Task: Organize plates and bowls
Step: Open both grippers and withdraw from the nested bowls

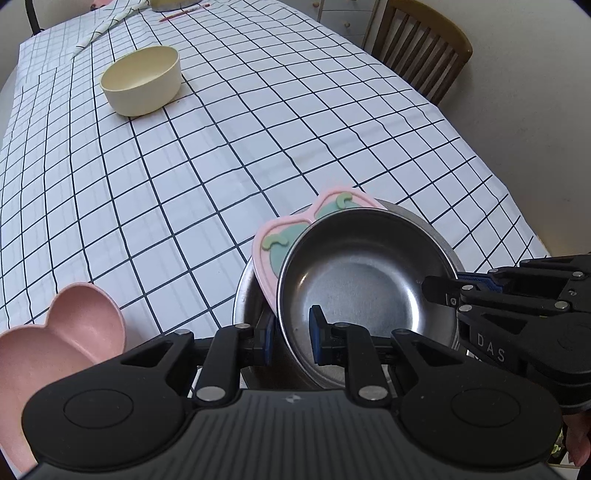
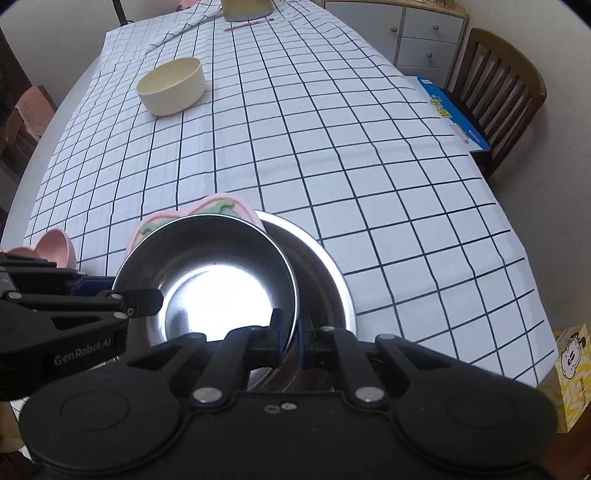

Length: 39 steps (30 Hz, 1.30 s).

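A small steel bowl sits tilted on a pink plate with green shapes, both inside a larger steel bowl. My left gripper is shut on the small bowl's near-left rim; it shows in the right wrist view. My right gripper is shut on the same bowl's right rim; it shows in the left wrist view. A pink heart-shaped bowl lies at the left. A cream bowl stands far back.
The table has a white checked cloth. A wooden chair stands at the right with a blue box on it. A yellow tissue box is at the lower right. A red pencil lies far back.
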Each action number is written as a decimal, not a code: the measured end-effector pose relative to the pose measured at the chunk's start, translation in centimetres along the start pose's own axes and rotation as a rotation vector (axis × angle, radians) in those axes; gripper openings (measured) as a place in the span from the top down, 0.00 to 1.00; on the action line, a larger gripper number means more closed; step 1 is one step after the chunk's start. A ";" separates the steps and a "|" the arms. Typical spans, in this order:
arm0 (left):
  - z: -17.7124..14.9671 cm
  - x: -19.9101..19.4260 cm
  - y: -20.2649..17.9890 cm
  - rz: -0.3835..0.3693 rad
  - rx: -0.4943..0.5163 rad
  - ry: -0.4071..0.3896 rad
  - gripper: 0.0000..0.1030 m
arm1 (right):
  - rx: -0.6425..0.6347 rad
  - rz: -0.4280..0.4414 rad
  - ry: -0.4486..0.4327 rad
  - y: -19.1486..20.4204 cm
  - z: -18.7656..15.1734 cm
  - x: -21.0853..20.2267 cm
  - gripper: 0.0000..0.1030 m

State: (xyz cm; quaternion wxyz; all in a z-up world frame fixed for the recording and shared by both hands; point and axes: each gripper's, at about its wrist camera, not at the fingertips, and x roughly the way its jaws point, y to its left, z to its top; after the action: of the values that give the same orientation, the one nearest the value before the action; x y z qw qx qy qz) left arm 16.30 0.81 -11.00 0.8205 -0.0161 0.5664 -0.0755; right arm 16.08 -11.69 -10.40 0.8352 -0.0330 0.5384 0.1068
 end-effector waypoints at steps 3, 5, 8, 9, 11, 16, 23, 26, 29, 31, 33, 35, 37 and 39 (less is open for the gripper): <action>0.0 0.1 0.0 0.001 0.009 -0.007 0.82 | -0.004 -0.002 0.004 0.2 0.1 0.2 0.92; 0.0 0.2 -0.1 0.003 0.017 -0.010 0.82 | -0.001 -0.002 0.004 0.1 0.1 0.2 0.92; 0.0 0.3 0.0 -0.004 0.015 -0.005 0.82 | 0.002 0.002 0.008 0.0 0.3 0.2 0.92; 0.1 0.3 0.1 -0.006 0.017 -0.004 0.82 | 0.002 0.002 0.008 -0.1 0.3 0.2 0.91; 0.1 0.3 0.2 -0.011 0.015 -0.001 0.82 | 0.004 0.004 0.011 -0.1 0.3 0.2 0.91; 0.1 -0.2 0.4 -0.017 0.010 -0.011 0.82 | 0.009 0.004 -0.003 0.0 0.4 -0.2 0.83; -0.1 -1.7 0.7 -0.029 0.018 -0.039 0.82 | 0.014 0.011 -0.022 0.0 0.0 -1.3 0.81; -0.4 -2.6 0.7 -0.039 0.036 -0.063 0.82 | 0.015 0.021 -0.038 0.2 -0.2 -2.1 0.74; -0.7 -3.8 0.8 -0.049 0.050 -0.091 0.82 | 0.011 0.034 -0.057 0.5 -0.3 -3.1 0.74; -0.8 -4.6 0.9 -0.060 0.054 -0.109 0.82 | 0.004 0.036 -0.078 0.8 -0.4 -3.9 0.73; -1.0 -5.5 0.9 -0.065 0.066 -0.132 0.81 | -0.001 0.042 -0.101 1.2 -0.4 -4.8 0.70; -1.2 -6.5 1.1 -0.068 0.077 -0.156 0.81 | -0.006 0.047 -0.126 1.5 -0.4 -5.7 0.67; -1.4 -7.5 1.4 -0.077 0.075 -0.180 0.74 | -0.010 0.052 -0.152 1.8 -0.3 -6.5 0.66; -1.6 -8.6 1.8 -0.086 0.066 -0.210 0.62 | -0.015 0.060 -0.173 2.2 -0.1 -7.4 0.63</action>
State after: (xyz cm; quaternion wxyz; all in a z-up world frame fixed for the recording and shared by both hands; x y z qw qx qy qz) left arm 11.99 3.93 -3.84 0.8715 -0.0209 0.4732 -0.1271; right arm 12.56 -10.59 -3.64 0.8748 -0.0137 0.4640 0.1383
